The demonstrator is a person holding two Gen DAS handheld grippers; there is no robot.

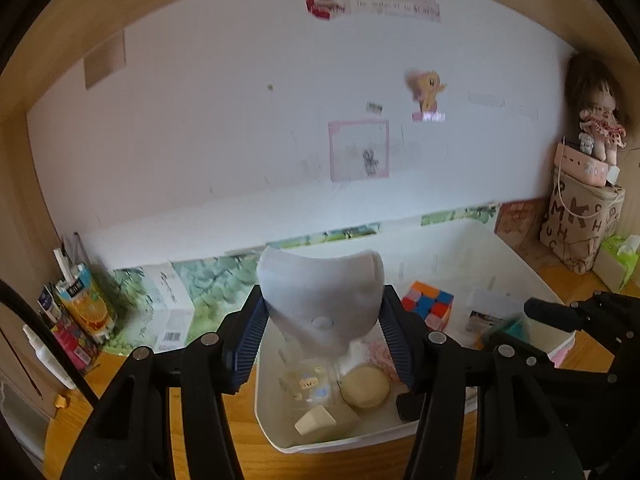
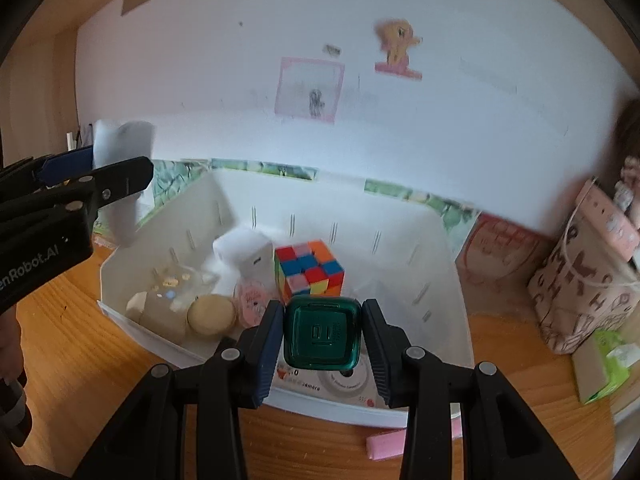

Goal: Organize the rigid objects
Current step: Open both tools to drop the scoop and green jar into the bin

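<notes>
My left gripper [image 1: 322, 336] is shut on a pale grey-white curved plastic piece [image 1: 320, 292] and holds it above the left end of the white bin [image 1: 460, 248]. My right gripper [image 2: 322, 332] is shut on a dark green square box [image 2: 322, 334] over the bin's near edge [image 2: 320, 404]. In the bin lie a colour cube [image 2: 308, 268], a white charger block [image 2: 244, 254], a round beige piece [image 2: 212, 314], a pink round item [image 2: 250, 300] and a beige wedge [image 1: 316, 420]. The left gripper with its white piece also shows in the right wrist view [image 2: 120, 168].
The bin stands on a wooden desk [image 2: 80, 340] against a white wall. A juice carton [image 1: 86, 304] and bottles stand at far left. A patterned bag [image 2: 584, 284], a doll [image 1: 598, 116] and a green tissue pack [image 2: 604, 364] stand at right. A pink strip [image 2: 386, 446] lies before the bin.
</notes>
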